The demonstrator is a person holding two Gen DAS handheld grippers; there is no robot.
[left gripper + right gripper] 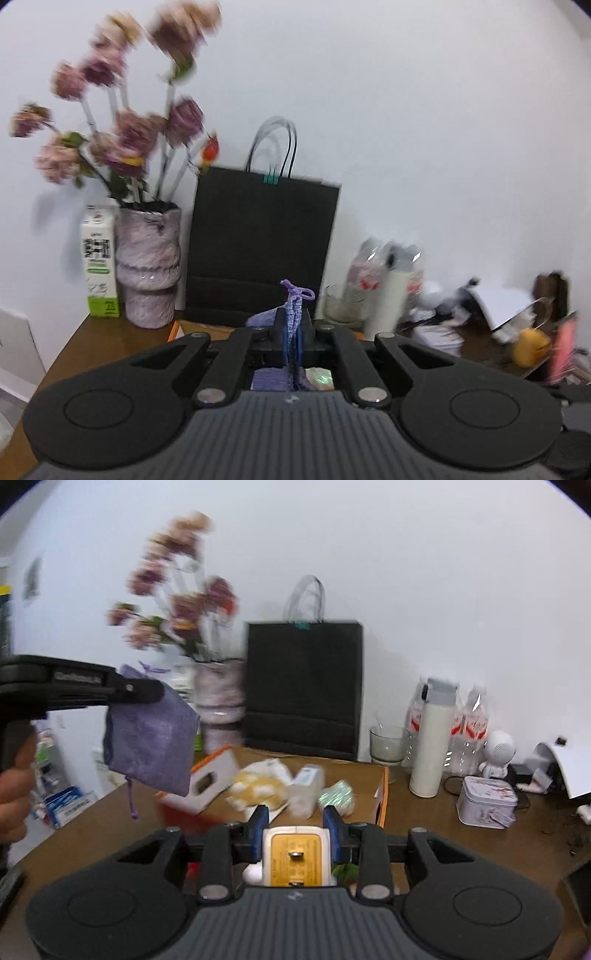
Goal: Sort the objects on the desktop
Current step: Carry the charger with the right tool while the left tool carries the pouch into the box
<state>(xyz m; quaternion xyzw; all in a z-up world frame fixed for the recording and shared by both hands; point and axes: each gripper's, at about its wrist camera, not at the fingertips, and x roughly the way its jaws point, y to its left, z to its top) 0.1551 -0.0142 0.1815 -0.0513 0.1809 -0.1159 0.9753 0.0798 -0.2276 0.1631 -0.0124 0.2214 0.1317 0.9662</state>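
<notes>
My left gripper (294, 325) is shut on the gathered neck of a small purple drawstring pouch (293, 306). In the right wrist view that pouch (151, 738) hangs in the air from the left gripper (147, 690), a person's hand on its handle. My right gripper (295, 830) is shut on a white power adapter (295, 853) with a yellow label and two prongs facing me, raised above the desk. Below both lies an open cardboard box (384, 786) holding a white-and-orange box (210, 779), a yellow-white bag (258, 782), a small white carton (306, 786) and a shiny green packet (338, 794).
A black paper bag (303, 690) stands against the wall beside a vase of pink flowers (147, 262) and a milk carton (99, 266). To the right are a glass (388, 746), a white flask (432, 742), water bottles (476, 720), a round tin (485, 801) and a small white figure (498, 753).
</notes>
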